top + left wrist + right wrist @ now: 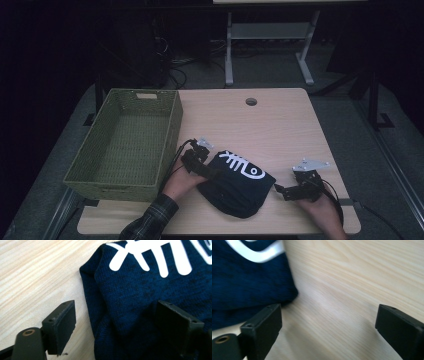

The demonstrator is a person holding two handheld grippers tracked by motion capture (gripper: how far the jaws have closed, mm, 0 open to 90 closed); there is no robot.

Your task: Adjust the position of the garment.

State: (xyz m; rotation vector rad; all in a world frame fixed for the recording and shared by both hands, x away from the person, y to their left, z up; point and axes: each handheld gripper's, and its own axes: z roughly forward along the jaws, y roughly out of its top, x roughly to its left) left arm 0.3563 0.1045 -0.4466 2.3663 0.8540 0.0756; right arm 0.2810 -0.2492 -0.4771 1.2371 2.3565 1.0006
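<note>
Folded navy garment point(236, 185) with a white fish-skeleton print lies near the front edge of the wooden table point(280, 125), between the two hands, bunched into a rounded lump. Left gripper point(212, 172) sits at the garment's left side, jaws spread wide and gripping nothing; in the left gripper view one jaw is over bare wood and the other over the cloth point(140, 302), so the garment's left edge lies between them, pads not pressing. Right gripper point(278, 190) is just right of the garment, jaws also wide apart, nothing between them but bare tabletop point(342, 290); the cloth's corner point(249, 287) lies just beside one jaw. A plaid sleeve point(150, 222) comes in at the bottom left, cut off by the frame.

Open wood right of the garment runs to the table's right edge. Farther back the tabletop is bare up to the round cable hole point(251, 101). Green woven basket point(127, 145) takes the left side, overhanging the table's left edge, its near right corner close to the left hand.

Beyond the table the room is dark; a white desk frame point(270, 45) and cables are hard to make out.
</note>
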